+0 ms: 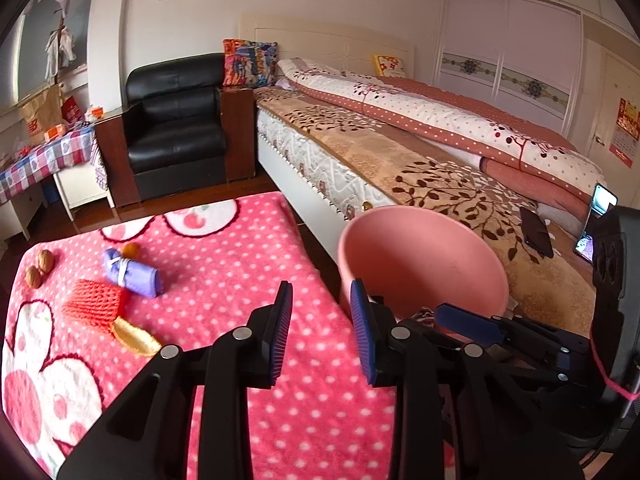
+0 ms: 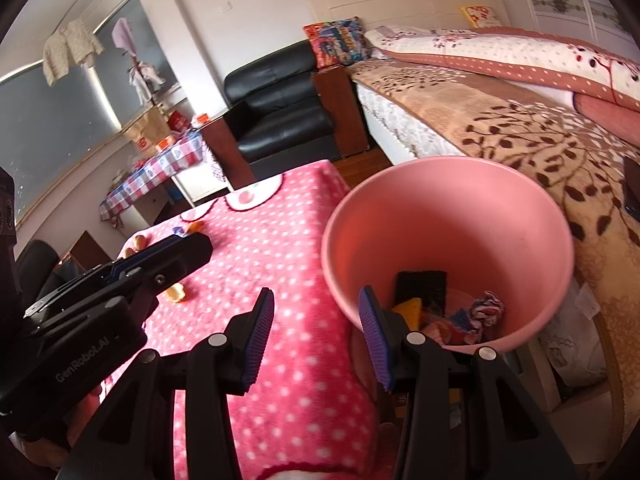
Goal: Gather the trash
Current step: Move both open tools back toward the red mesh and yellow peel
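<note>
A pink bin [image 1: 424,256] stands at the right edge of the table covered in a pink dotted blanket [image 1: 224,280]; in the right wrist view the bin [image 2: 452,224] holds several pieces of trash [image 2: 440,304]. On the blanket lie a red foam net [image 1: 96,304], a purple wrapper [image 1: 134,274], a yellow peel [image 1: 134,338], two walnuts [image 1: 40,266] and a small orange piece [image 1: 130,250]. My left gripper [image 1: 320,336] is open and empty above the blanket. My right gripper [image 2: 316,340] is open and empty beside the bin's rim.
A bed [image 1: 440,148] with a leaf-patterned cover runs along the right, a phone [image 1: 536,232] lying on it. A black armchair [image 1: 176,128] stands behind the table. A side table with a checked cloth [image 1: 44,156] is at the far left.
</note>
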Demonstrator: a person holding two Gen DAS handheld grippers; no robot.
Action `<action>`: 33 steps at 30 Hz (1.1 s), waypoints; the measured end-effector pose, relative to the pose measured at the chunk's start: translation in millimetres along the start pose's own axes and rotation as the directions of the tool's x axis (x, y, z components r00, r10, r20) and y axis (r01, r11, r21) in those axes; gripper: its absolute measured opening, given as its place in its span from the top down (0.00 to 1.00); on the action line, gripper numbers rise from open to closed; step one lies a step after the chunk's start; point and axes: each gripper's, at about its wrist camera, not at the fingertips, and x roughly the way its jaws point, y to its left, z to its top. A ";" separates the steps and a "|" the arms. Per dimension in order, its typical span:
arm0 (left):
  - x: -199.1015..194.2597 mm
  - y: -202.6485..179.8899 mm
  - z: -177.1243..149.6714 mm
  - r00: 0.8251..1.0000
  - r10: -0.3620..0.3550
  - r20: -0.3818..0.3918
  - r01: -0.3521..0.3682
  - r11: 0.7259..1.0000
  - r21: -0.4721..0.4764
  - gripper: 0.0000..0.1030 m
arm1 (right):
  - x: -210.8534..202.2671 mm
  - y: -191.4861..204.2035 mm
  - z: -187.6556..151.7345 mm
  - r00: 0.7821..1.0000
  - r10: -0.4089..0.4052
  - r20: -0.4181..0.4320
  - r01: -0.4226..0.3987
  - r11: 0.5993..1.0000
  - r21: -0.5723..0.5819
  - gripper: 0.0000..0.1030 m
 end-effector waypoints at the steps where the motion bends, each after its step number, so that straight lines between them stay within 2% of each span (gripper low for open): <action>1: -1.1 3.7 -1.6 1.000 0.003 -0.002 -0.003 1.000 -0.007 0.71 | 1.6 4.8 -0.6 1.000 0.003 -0.006 -0.003 1.000 -0.009 0.57; 8: -15.6 31.1 -14.6 0.998 0.061 0.015 -0.060 0.998 -0.033 0.71 | 13.4 33.4 -5.8 0.999 0.036 -0.036 -0.038 0.998 -0.055 0.57; 12: -22.6 47.3 -23.6 0.993 0.114 0.027 -0.113 0.993 -0.038 0.71 | 19.7 48.0 -9.1 0.997 0.049 -0.052 -0.053 0.995 -0.080 0.57; 20: -29.1 90.5 -33.7 0.979 0.206 0.010 -0.203 0.973 -0.112 0.71 | 35.3 76.4 -12.1 0.993 0.076 -0.086 -0.086 0.988 -0.124 0.58; 25: -33.5 116.2 -38.1 0.961 0.278 0.003 -0.275 0.951 -0.144 0.71 | 46.0 93.8 -14.7 0.990 0.092 -0.106 -0.107 0.983 -0.148 0.58; 33: -39.4 155.7 -41.4 0.915 0.403 -0.027 -0.399 0.893 -0.207 0.71 | 61.3 113.8 -14.9 0.986 0.105 -0.128 -0.128 0.974 -0.186 0.58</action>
